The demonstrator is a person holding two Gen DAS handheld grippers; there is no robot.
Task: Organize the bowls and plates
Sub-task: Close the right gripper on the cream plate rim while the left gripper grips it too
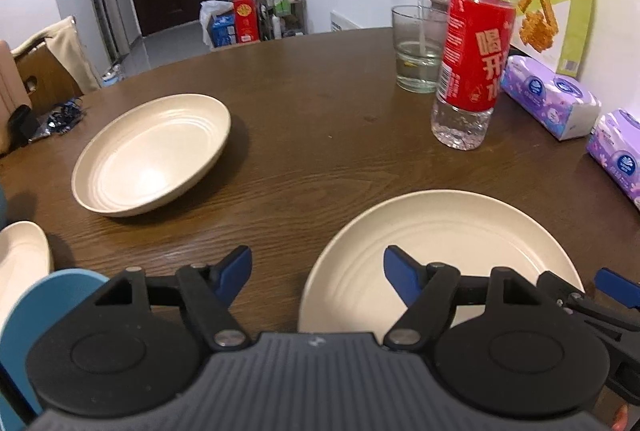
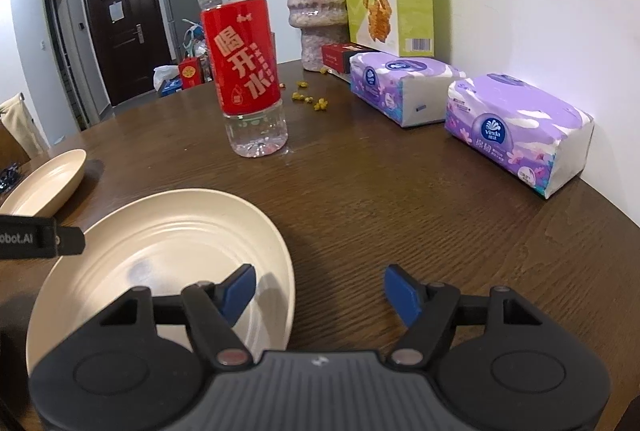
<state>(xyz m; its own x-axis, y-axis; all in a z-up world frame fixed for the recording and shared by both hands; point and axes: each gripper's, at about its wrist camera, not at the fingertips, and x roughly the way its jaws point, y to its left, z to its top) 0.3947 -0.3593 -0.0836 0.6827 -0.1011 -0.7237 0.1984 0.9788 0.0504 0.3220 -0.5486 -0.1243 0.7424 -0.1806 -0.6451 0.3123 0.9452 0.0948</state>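
Both claws straddle opposite rims of cream plate (image 1: 460, 231), unclamped.

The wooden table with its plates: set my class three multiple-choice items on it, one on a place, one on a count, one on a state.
1. Where does the water bottle stand?
A. On the near plate
B. On the bare table beyond the near plate
C. On a tissue pack

2. How many purple tissue packs lie by the wall?
A. One
B. Two
C. Four

3. How is the right claw?
A. Open, one finger over the near plate's rim
B. Shut on the bottle
C. Shut on a tissue pack

Key: 1 B, its base rests on the wooden table behind the near plate. 2 B, tissue packs and show. 3 A, the blue fingers stand apart, gripping nothing.
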